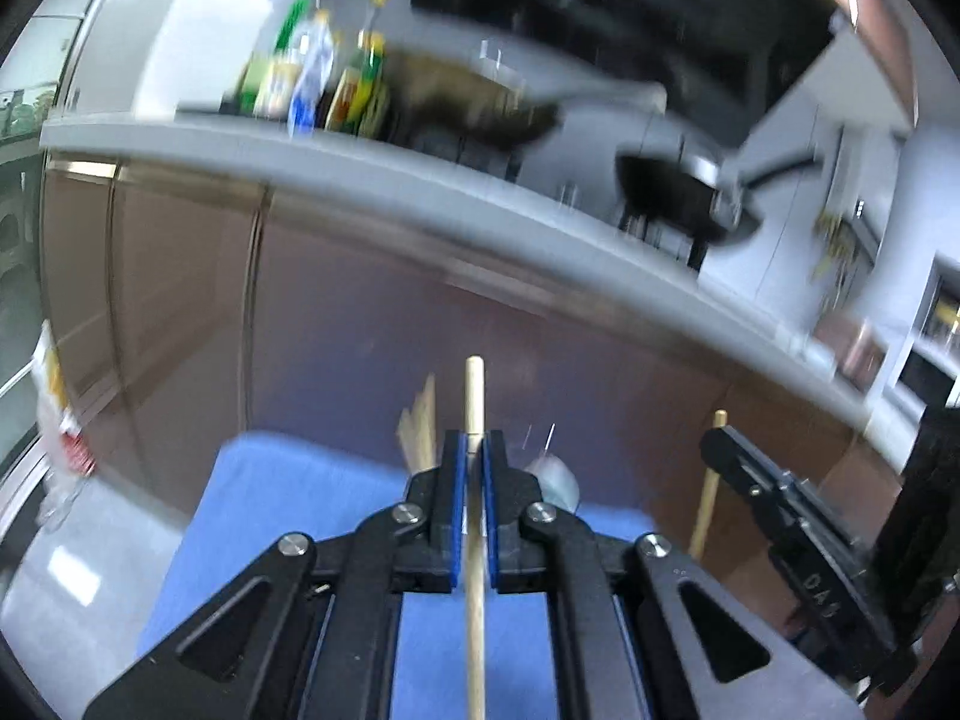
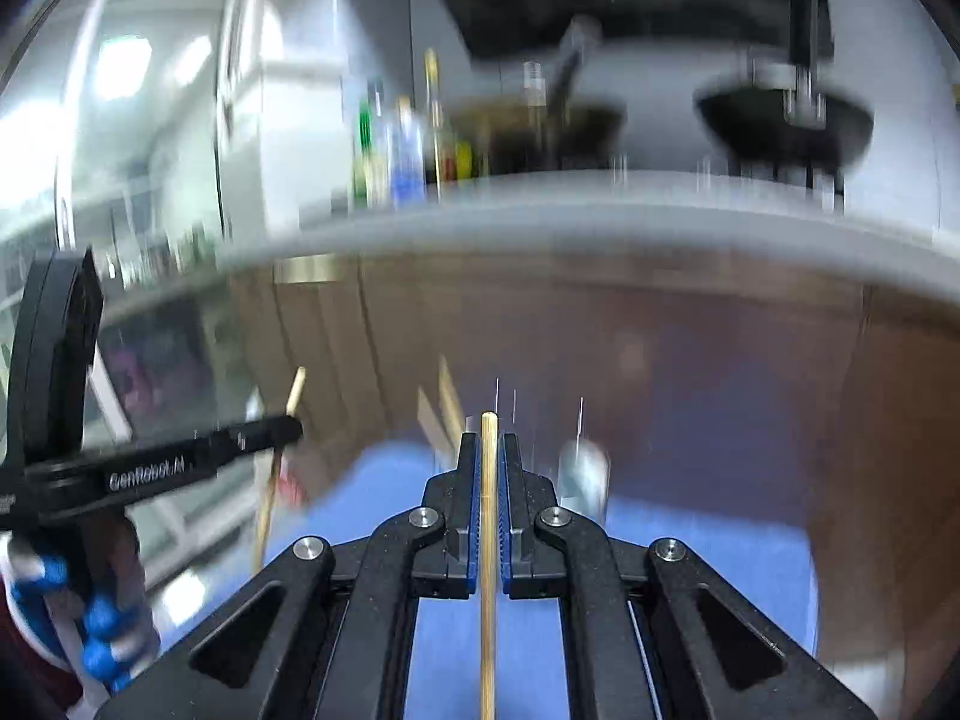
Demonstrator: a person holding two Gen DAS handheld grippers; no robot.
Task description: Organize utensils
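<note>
Two grippers each clamp a single wooden chopstick above a blue cloth [image 1: 288, 498]. The left gripper [image 1: 474, 450] has its blue pads closed on a pale chopstick [image 1: 474, 396] whose blunt end pokes past the fingertips, its lower end cut off by the frame. The right gripper [image 2: 491, 450] pinches a second chopstick [image 2: 488, 540] the same way, its tip just clearing the jaws. Beyond the cloth's far edge, more wooden sticks [image 1: 420, 420] and a pale container [image 1: 555, 477] smear into blur and cannot be made out clearly. Behind them run brown cabinet doors [image 1: 180, 270] under a grey countertop [image 1: 420, 174], where bottles [image 1: 312, 90] and a dark pan [image 1: 678, 198] are streaked by motion.
</note>
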